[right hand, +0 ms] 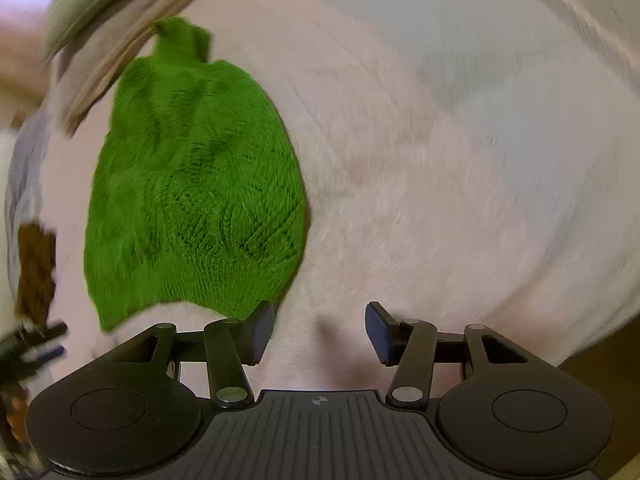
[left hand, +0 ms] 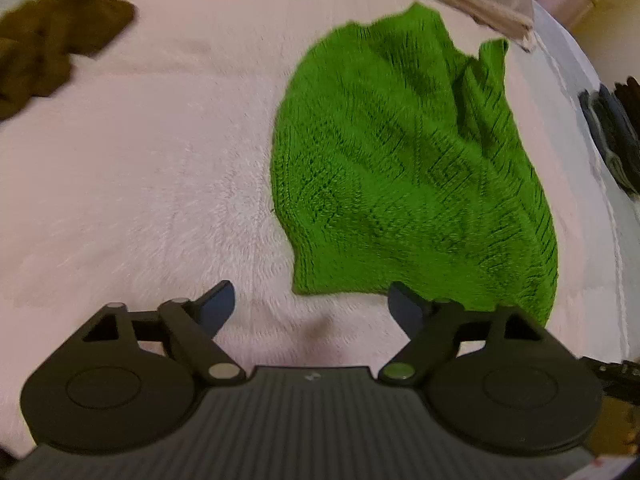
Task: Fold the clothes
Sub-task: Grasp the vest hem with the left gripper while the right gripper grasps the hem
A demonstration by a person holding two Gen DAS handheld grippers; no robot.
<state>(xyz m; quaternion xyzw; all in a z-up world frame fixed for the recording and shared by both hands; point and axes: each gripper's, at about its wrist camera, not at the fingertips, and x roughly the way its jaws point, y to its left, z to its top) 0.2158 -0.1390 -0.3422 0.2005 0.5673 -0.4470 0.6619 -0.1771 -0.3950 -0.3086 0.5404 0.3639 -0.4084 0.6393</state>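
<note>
Two tongs hung over a pale fluffy blanket [left hand: 140,168], both open and holding nothing. The green knitted garment [left hand: 400,168] lay rumpled on the blanket, its near hem just beyond the left tongs [left hand: 311,304] and beside the right tongs [right hand: 320,330]. A brown garment [left hand: 52,52] lay well apart
</note>
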